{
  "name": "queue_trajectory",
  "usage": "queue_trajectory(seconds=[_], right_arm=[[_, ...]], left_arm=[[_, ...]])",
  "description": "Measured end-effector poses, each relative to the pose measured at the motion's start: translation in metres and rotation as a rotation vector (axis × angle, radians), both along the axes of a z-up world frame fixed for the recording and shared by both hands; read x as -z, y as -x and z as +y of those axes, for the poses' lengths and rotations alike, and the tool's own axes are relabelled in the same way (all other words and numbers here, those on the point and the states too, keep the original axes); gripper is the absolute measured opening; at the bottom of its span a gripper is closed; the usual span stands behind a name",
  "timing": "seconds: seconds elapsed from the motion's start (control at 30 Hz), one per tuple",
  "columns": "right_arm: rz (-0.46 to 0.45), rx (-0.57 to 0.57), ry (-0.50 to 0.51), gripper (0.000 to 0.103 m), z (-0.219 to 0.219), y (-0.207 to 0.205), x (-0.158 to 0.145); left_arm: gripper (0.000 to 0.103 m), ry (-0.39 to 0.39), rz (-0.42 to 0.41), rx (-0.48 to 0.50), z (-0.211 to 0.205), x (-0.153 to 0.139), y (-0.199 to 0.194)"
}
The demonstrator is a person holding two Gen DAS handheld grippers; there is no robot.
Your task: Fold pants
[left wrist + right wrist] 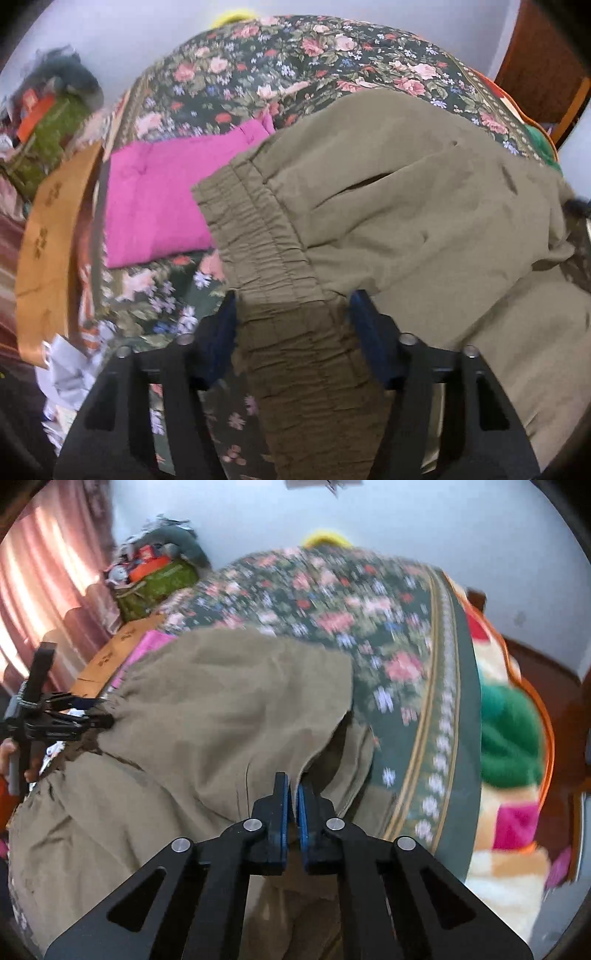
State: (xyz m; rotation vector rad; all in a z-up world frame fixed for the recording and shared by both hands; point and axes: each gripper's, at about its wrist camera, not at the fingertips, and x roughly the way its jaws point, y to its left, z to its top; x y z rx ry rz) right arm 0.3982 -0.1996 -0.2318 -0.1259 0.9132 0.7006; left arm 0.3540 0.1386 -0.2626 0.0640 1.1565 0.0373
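Olive-khaki pants (pixel 406 206) lie on a floral bedspread (pixel 295 62). In the left wrist view the gathered elastic waistband (pixel 266 251) runs down between the two blue-padded fingers of my left gripper (pixel 291 306), whose jaws stand wide apart around it, so it looks open. In the right wrist view my right gripper (pixel 294 794) is shut on the pants' fabric edge (pixel 306 764), holding it above the pants (pixel 203 720). The left gripper also shows in the right wrist view (pixel 99 716), at the waistband on the left.
A magenta folded cloth (pixel 159 195) lies beside the waistband. A brown cardboard box (pixel 48 236) and a green bag (pixel 159 579) with clutter stand to the left. A green garment (pixel 509 738) and a patterned blanket lie at the bed's right edge. Pink curtains (pixel 44 572) hang far left.
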Motion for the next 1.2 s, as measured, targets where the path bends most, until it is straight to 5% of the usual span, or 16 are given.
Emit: queue_trajectory(seconds=[0.3,0.7,0.93,1.2], right_arm=[[-0.129,-0.001,0.009,0.003,0.016,-0.019,-0.03],[0.046,0.034,0.175,0.003,0.025,-0.052,0.054],[0.066,0.028,0.205,0.006,0.027,-0.053,0.045],[-0.01,0.027,0.144,0.012,0.025,-0.042,-0.002]], left_arm=[[0.046,-0.065,-0.066,-0.045,0.009,-0.015,0.0],[0.051,-0.036,-0.035,-0.131,0.023,0.011,-0.002],[0.056,-0.032,-0.031,-0.123,0.026,0.009,-0.002],[0.06,-0.041,-0.056,-0.075,0.02,-0.02,0.003]])
